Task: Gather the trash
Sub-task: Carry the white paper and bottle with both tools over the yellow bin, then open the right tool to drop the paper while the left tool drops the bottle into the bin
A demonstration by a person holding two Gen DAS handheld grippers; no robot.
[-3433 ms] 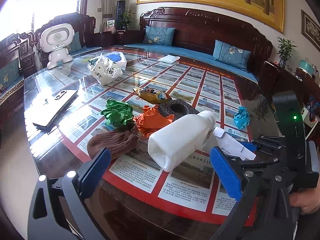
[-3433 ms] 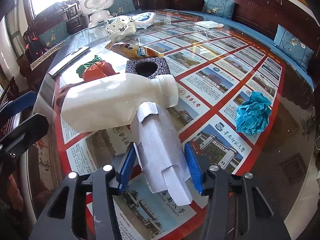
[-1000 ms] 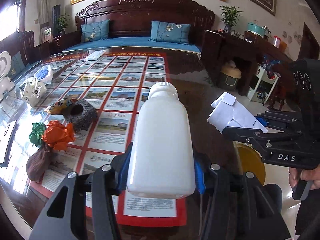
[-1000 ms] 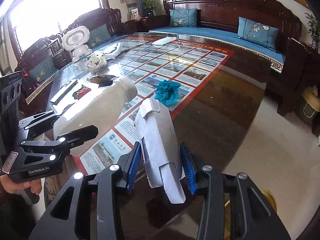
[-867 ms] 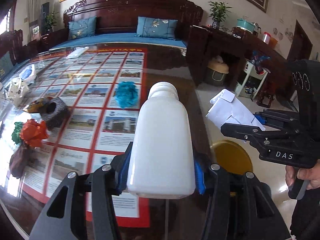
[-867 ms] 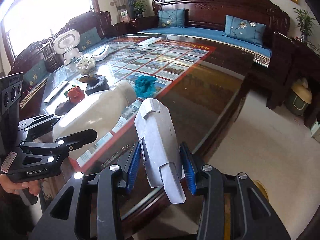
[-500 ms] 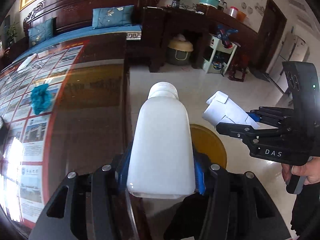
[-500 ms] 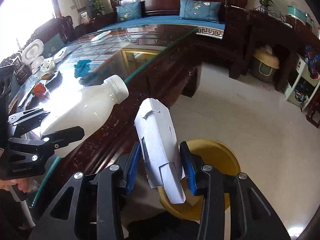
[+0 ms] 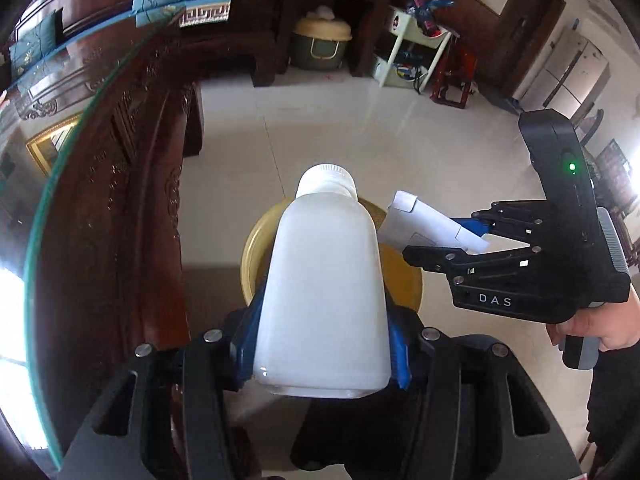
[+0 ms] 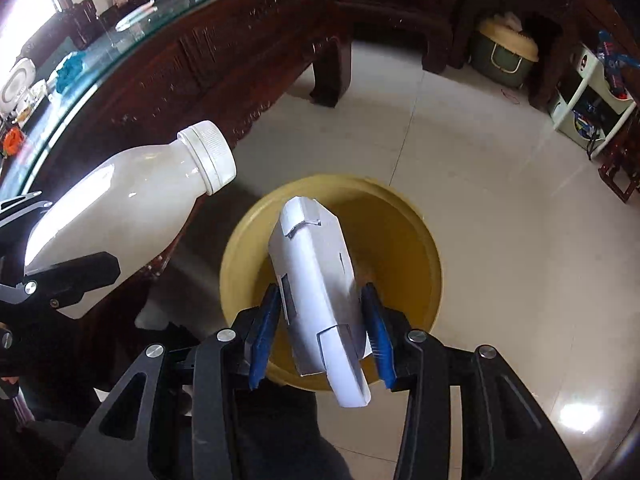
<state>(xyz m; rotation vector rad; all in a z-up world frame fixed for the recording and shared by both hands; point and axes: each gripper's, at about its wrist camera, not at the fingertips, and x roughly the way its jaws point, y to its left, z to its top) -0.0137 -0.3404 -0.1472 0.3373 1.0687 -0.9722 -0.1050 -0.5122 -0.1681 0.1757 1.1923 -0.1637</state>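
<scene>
My left gripper [image 9: 324, 314] is shut on a white plastic bottle [image 9: 324, 280], which points cap-first down over a round yellow bin [image 9: 250, 256] on the floor. My right gripper [image 10: 320, 320] hangs over the same bin [image 10: 434, 256] with a white paper carton [image 10: 316, 276] between its blue pads. Its jaws are opening: a thin gap shows on each side of the carton, which has tilted. In the right wrist view the bottle [image 10: 120, 208] and left gripper [image 10: 72, 236] are at the left, beside the bin's rim.
The dark carved table with its glass top [image 9: 52, 200] stands close on the left of the bin. Pale tiled floor [image 10: 500, 160] spreads beyond it. A green basket with a cream lid [image 9: 320, 44] and a white shelf unit [image 9: 416, 56] stand by the far wall.
Both grippers swung off the table's end and sank over the yellow bin, tipping downward. The right pads have parted slightly and the carton has tilted between them.
</scene>
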